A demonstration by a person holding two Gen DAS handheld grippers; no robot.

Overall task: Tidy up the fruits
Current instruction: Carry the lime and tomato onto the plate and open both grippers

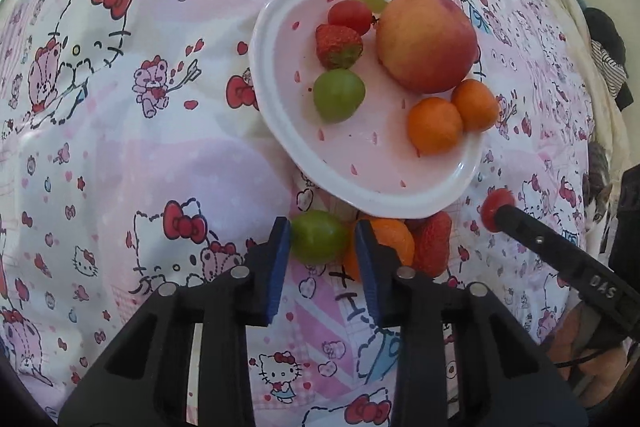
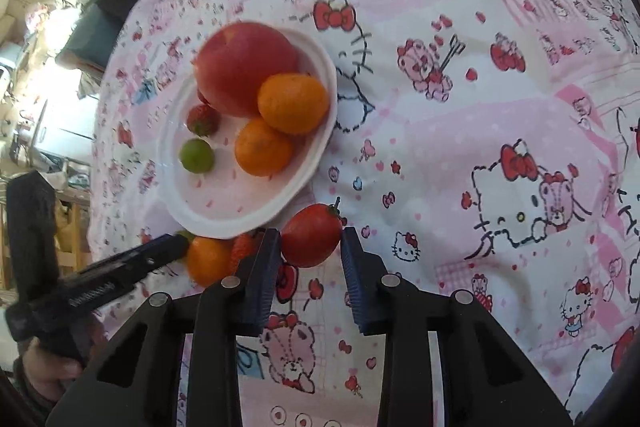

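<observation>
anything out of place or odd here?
Nothing spilled or damaged. Four fruits are off the white plate, on the cloth by its near rim: green fruit between the left gripper fingers, orange, strawberry, and tomato between the right gripper fingers.

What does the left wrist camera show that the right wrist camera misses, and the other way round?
Only the left wrist view shows a cat at the right edge, and a red tomato on the plate. Only the right wrist view shows a cluttered room at the left, and the whole loose tomato between the right gripper's jaws. Both show the white plate with the peach, and the Hello Kitty cloth.
</observation>
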